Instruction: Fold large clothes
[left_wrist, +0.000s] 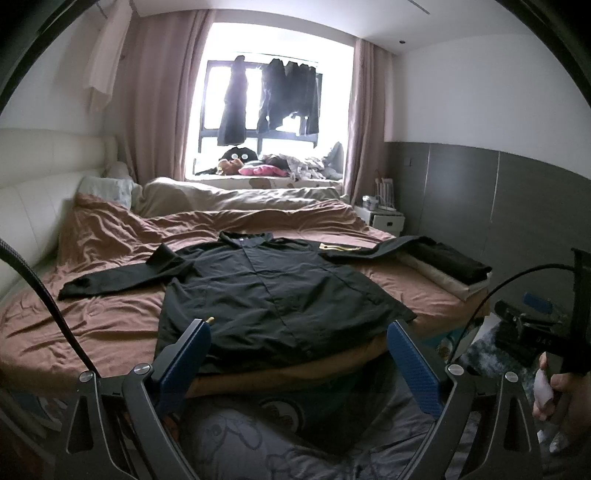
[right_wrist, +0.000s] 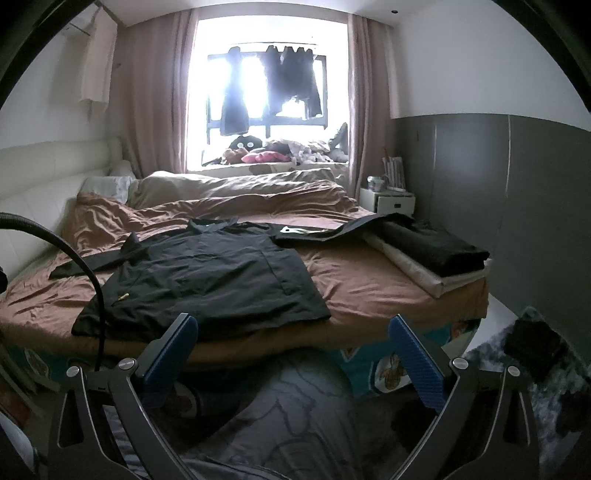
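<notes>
A large black jacket (left_wrist: 273, 288) lies spread flat, front up, on the brown bed sheet (left_wrist: 92, 325), both sleeves stretched out to the sides and its hem at the near bed edge. In the right wrist view the same jacket (right_wrist: 210, 277) sits left of centre. My left gripper (left_wrist: 299, 332) hovers open just before the hem, nothing between its blue pads. My right gripper (right_wrist: 293, 328) is open too, held off the bed's near edge, right of the jacket's hem corner. The other hand-held gripper (left_wrist: 535, 325) shows at the right edge, held by a hand (left_wrist: 565, 395).
A stack of folded clothes (right_wrist: 432, 251), dark on pale, rests at the bed's right side under the jacket's right sleeve tip. A rumpled duvet (left_wrist: 240, 199) and pillows lie at the far end. A white nightstand (right_wrist: 391, 201) stands by the grey wall. Cables (right_wrist: 88, 258) arc at left.
</notes>
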